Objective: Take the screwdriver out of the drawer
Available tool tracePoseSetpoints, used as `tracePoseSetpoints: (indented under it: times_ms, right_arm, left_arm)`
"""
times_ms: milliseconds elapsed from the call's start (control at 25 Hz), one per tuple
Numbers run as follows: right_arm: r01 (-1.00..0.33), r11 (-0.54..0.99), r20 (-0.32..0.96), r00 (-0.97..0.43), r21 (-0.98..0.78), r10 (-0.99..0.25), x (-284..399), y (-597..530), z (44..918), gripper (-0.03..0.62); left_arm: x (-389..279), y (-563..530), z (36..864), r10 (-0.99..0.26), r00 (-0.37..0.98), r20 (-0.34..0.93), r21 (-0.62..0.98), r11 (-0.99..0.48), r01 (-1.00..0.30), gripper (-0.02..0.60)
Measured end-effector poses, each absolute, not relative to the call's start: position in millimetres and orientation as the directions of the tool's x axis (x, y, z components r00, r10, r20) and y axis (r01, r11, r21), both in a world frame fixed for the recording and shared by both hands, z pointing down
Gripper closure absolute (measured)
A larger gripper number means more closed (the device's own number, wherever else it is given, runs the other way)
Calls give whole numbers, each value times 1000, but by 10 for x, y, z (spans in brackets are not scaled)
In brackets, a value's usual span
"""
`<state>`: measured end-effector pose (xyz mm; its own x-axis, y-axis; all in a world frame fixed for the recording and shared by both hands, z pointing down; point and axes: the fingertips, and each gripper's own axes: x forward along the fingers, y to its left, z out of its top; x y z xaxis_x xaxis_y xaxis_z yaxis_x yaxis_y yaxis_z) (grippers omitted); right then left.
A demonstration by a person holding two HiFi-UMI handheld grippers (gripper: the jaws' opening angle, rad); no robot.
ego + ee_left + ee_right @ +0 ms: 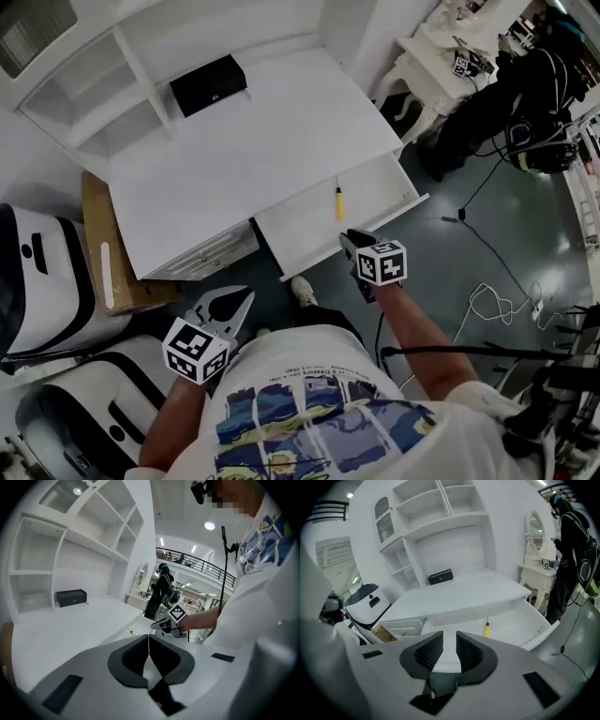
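Inside the pulled-out drawer [384, 192] below the white tabletop [281, 141], the yellow-handled screwdriver [338, 202] lay loose on the drawer's floor, near its middle. The right claw [449, 638] hovered just outside the drawer's front edge and pointed toward the screwdriver without touching it, its jaws a little apart with nothing between them. The left claw [148, 639] hung off to the left, in front of the tabletop, closed and empty. A black box [207, 84] sat at the tabletop's back.

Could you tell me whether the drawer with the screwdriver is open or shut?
Open: the drawer stands pulled out from under the desk top, its floor exposed, the screwdriver lying inside.
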<state>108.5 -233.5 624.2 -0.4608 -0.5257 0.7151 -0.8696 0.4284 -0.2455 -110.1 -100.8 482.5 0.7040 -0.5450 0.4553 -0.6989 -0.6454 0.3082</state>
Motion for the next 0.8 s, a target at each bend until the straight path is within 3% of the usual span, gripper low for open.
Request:
tracePoseSetpoints:
  times_ms: [360,800]
  right_arm:
    - [-876,433,817,-403,-213,-413,1465,-3417,7154,461]
    - [-895,373,918,-338,-246,-207,1528,-3899,8050,428]
  left_arm:
    - [-726,-1654,4732,-621,610,493,273,-555,-786,566]
    - [-674,-1874,4736,-697,463,547,236,-402,-884,566]
